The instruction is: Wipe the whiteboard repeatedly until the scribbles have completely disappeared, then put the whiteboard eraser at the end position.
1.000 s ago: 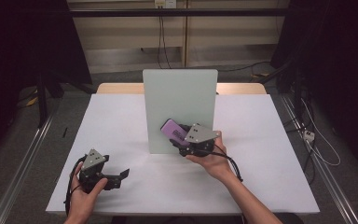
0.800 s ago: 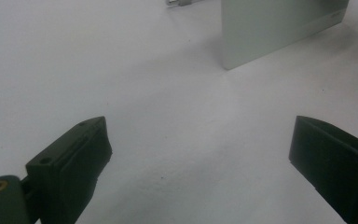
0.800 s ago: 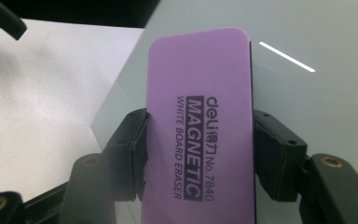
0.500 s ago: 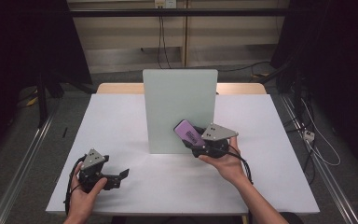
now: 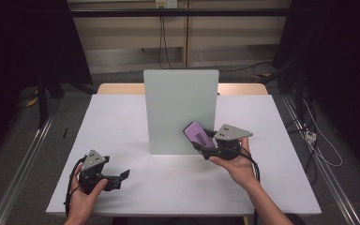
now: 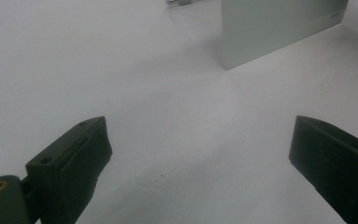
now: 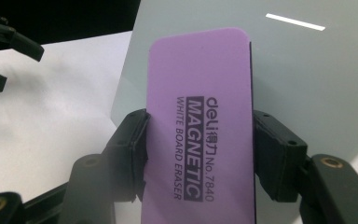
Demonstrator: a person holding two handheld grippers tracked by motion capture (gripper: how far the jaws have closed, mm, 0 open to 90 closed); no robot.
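A pale green-grey whiteboard [image 5: 180,110] stands upright at the middle of the white table [image 5: 122,117]. My right gripper [image 5: 206,143] is shut on a purple magnetic whiteboard eraser [image 5: 198,133], held tilted in front of the board's lower right corner. In the right gripper view the eraser [image 7: 200,121] sits clamped between both black pads, with the board [image 7: 307,79] right behind it. My left gripper [image 5: 119,178] rests near the table's front left, open, with nothing between its jaws. The left gripper view has bare table between the fingers [image 6: 74,158] and the board's lower corner [image 6: 279,23] farther off.
The table's right edge [image 5: 304,173] lies close to the right hand. A wooden strip [image 5: 117,88] runs along the table's far side behind the board. Cables [image 5: 318,140] lie on the floor at the right, and metal rails [image 5: 23,164] run along the left.
The right gripper has carried the eraser rightward across the lower part of the board, from near its middle to its lower right corner. The left gripper has stayed where it was.
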